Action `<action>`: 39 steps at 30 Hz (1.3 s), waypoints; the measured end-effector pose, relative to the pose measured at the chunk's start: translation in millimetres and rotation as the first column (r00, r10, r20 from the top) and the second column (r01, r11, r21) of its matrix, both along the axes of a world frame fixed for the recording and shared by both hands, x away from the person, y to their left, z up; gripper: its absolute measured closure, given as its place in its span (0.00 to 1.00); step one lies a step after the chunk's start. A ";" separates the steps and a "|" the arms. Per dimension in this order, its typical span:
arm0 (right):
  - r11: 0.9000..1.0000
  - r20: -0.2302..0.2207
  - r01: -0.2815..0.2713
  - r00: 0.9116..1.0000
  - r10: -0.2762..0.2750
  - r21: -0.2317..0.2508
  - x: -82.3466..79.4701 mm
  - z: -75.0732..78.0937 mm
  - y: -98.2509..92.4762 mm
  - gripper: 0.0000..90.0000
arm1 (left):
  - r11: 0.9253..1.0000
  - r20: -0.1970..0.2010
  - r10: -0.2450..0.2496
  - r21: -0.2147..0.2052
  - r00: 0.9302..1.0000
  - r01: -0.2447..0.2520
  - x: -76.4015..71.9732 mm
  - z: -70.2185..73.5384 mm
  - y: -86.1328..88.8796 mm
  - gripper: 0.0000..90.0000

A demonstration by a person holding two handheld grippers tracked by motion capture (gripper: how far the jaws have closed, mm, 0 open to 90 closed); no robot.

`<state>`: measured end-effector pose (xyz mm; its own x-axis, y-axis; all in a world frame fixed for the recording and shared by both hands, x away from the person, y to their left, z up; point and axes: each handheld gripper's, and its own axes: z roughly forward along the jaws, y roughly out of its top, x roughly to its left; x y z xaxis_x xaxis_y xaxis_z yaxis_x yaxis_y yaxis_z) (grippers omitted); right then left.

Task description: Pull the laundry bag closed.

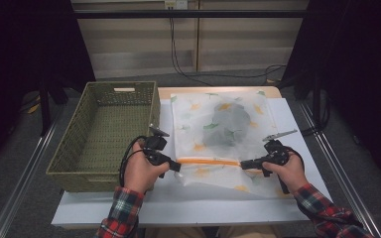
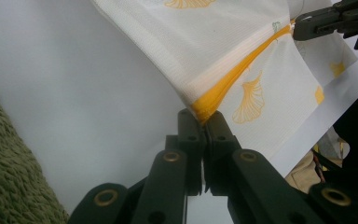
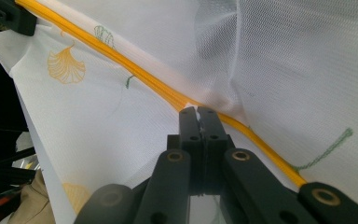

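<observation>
White worktop [image 1: 287,129] carries a mesh bag [image 1: 223,134] — its orange zipper [image 1: 209,161] runs crosswise, left gripper [image 1: 177,166] pinching one end, right gripper [image 1: 243,164] pinching the other.

The mesh bag [image 1: 223,134] is white, printed with yellow ginkgo leaves and a few green ones, and a grey shape shows through it. Its zipper [image 1: 209,161] is orange-yellow. The woven basket [image 1: 69,148] is olive green. The counter [image 1: 297,144] cover is white. Both claws are black. The sleeves [image 1: 121,213] are red, green and white plaid.
</observation>
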<state>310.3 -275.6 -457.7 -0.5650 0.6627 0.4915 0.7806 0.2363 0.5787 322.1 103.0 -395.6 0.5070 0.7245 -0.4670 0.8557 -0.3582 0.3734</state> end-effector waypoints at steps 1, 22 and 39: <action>1.000 0.000 -0.002 1.000 0.002 0.002 0.1 -0.1 -0.4 1.00 | 1.000 -0.004 0.001 -0.003 1.000 -0.001 0.2 0.0 0.1 0.97; 1.000 -0.006 0.010 1.000 -0.010 0.007 -1.3 -0.2 -8.5 1.00 | 1.000 -0.008 -0.007 0.003 1.000 0.007 0.8 0.9 1.8 0.97; 1.000 -0.007 0.024 1.000 -0.024 -0.005 -3.2 -0.5 -16.2 1.00 | 1.000 -0.012 0.000 -0.005 1.000 0.000 0.9 1.8 2.1 0.97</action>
